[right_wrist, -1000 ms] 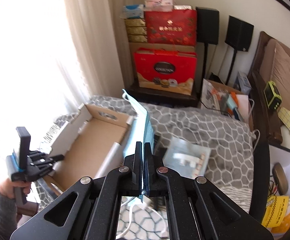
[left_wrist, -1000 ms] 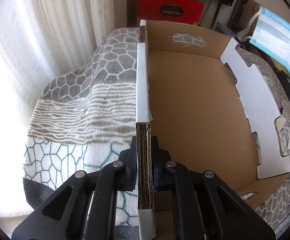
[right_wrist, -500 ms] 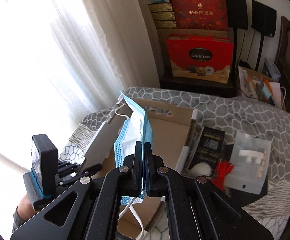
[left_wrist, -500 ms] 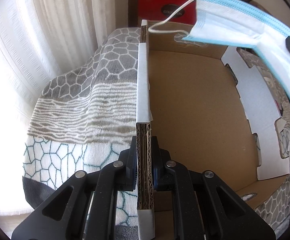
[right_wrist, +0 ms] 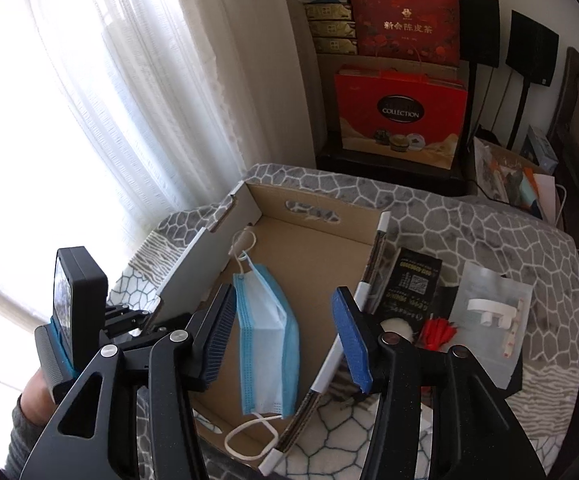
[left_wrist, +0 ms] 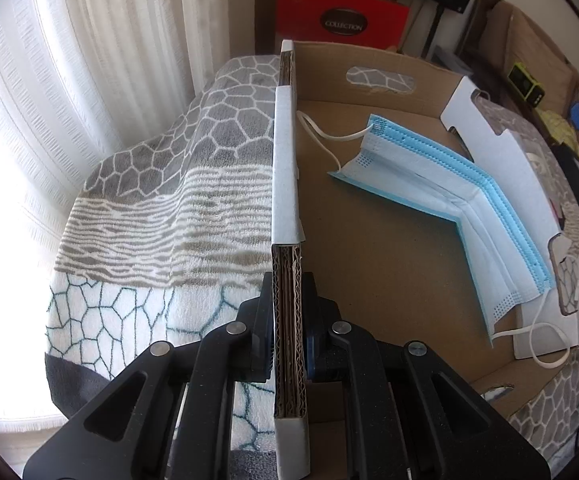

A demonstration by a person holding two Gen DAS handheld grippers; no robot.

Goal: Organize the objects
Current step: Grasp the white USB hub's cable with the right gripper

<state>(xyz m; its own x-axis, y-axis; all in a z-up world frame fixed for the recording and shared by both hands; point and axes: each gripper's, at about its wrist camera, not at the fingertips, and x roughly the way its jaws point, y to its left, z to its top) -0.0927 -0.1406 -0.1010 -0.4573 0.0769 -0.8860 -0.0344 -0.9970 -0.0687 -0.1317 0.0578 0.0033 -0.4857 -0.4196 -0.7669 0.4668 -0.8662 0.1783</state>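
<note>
Patterned grey-and-white blanket [right_wrist: 469, 240] covers the surface, with a bright curtained window behind. On it sits the cardboard box [left_wrist: 369, 264], the landmark for everything else.

The left gripper [left_wrist: 288, 336] is clamped tight on the box's near side wall, fingers on either face of the corrugated edge, steadying it. The right gripper [right_wrist: 285, 336] hangs above the box's open top with its jaws spread wide and nothing between them.

Directly below it, inside the box, the face mask [right_wrist: 267, 340] lies flat on the floor, bent part-way along. Its long axis runs roughly from the box's handle-cut end wall toward the opposite end; in the left wrist view its nearer end rides up against the far side wall. One ear loop trails toward the handle-cut end, the other toward the opposite end.

Outside the box, just beside its far side wall, lie a black packet [right_wrist: 409, 280], a clear pouch [right_wrist: 489, 312] and a red bundle [right_wrist: 439, 330].

Likely risks: the mask's raised end or its loop could snag on the notched wall when more items go in, and letting go of the wall may let the light box slide on the soft blanket.
</note>
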